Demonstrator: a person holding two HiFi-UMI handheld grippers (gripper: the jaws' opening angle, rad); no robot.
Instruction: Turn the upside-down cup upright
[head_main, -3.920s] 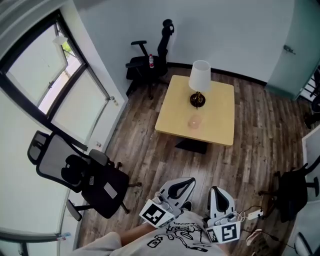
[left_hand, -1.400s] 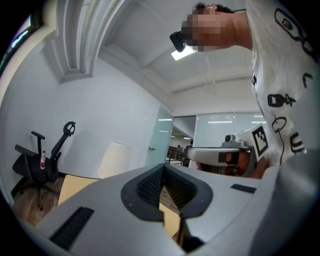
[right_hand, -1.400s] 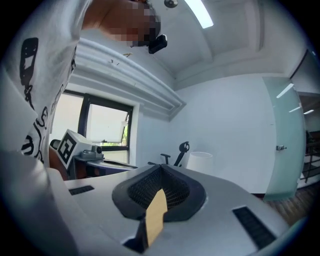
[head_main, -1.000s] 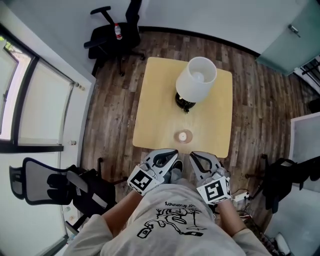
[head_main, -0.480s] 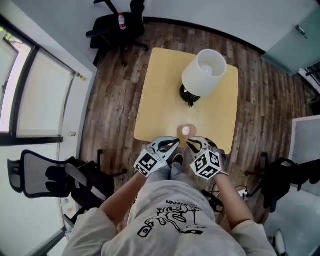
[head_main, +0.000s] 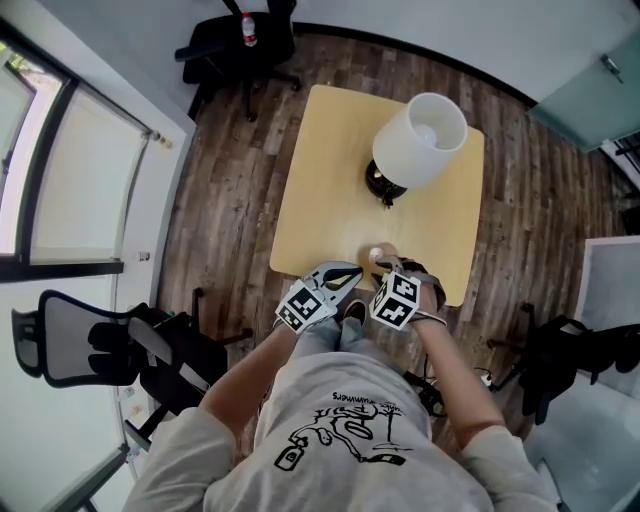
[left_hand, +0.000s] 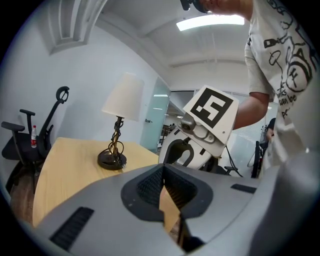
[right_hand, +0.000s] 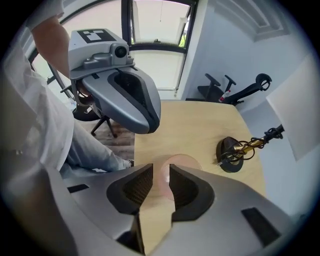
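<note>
Cup (head_main: 377, 256): small, pinkish, upside-down, on bench (head_main: 320, 170) by near edge, well apart from lamp (head_main: 420, 140) at far right, so there's free room round it for a grab. R gripper (right_hand: 156, 175): aimed steeply down right over cup, jaws narrowly apart and just been opening, nothing betw. pads, cup showing thru the gap below; prob. lining up to take it by the sides, tho gap looks too slim for that as it stands. L gripper (left_hand: 163, 175): closed tight, empty, about level, just left of R at near bench edge; judged standby, kept clear of the approach.
</note>
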